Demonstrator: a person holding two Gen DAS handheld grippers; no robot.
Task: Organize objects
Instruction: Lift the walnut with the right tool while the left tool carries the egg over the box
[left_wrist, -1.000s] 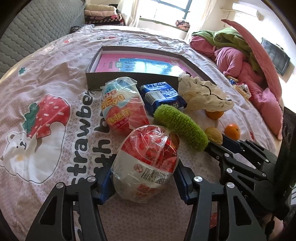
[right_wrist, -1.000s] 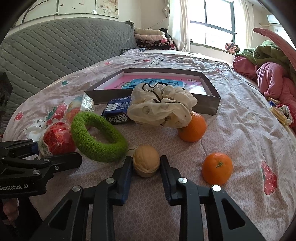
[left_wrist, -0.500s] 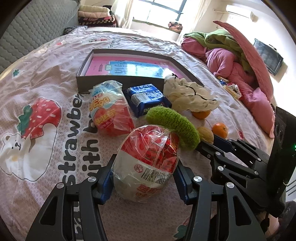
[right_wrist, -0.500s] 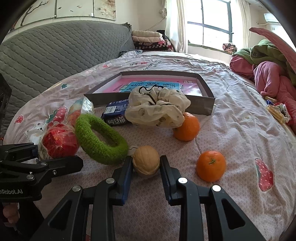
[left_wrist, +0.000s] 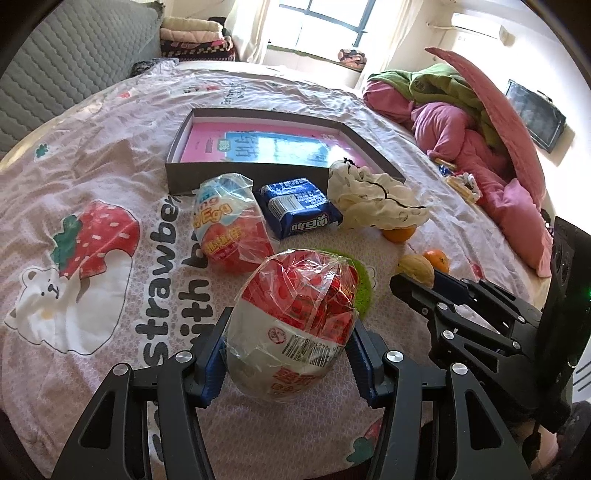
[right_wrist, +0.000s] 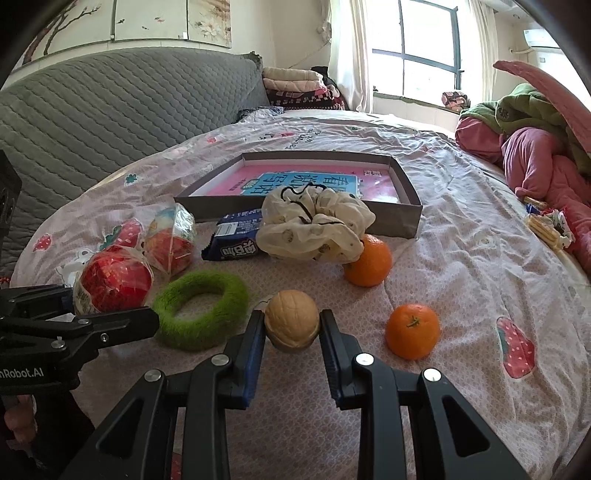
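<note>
Both grippers loaded; box (right_wrist: 408, 218) lies straight ahead, beyond the clutter.
Left gripper (left_wrist: 290, 356) clamps egg (left_wrist: 295, 325), long axis pointing forward; right gripper (right_wrist: 291, 338) pinches walnut (right_wrist: 291, 321). Judgement: both sit about equally far from the box.

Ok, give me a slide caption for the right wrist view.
Right gripper clamps a walnut on the bedspread, beside a green ring and two oranges.
</note>
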